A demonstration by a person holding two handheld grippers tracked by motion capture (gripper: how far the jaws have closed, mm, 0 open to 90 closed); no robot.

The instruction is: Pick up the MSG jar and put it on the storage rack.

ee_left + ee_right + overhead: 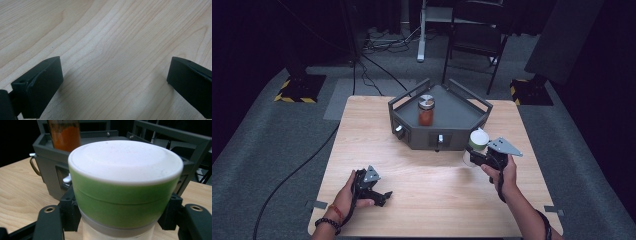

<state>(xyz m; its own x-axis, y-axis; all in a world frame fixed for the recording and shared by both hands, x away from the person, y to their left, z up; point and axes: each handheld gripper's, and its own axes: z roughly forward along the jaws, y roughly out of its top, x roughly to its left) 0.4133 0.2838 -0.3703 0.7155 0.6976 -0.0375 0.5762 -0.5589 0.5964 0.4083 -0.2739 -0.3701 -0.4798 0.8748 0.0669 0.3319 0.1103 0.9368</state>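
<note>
- Right gripper (475,156): fingers clamped on the green-lidded jar (125,187), held between them just in front of the grey rack (452,120).
- Left gripper (382,196): fingers spread wide over bare table (112,37), holding nothing.
- Judged: jar grasped; setting it in the rack beside the spice jar (426,111) remains.

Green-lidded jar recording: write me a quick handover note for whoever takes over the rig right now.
Right gripper: shut on the green-lidded jar, jaws clamped just below the lid, in front of the grey tray's right corner.
Left gripper: open, nothing between its jaws, low over the table at near left.
Done: the spice jar with orange contents already stands upright on the tray.
Left: probably set the green-lidded jar on the tray beside it, then release.
</note>
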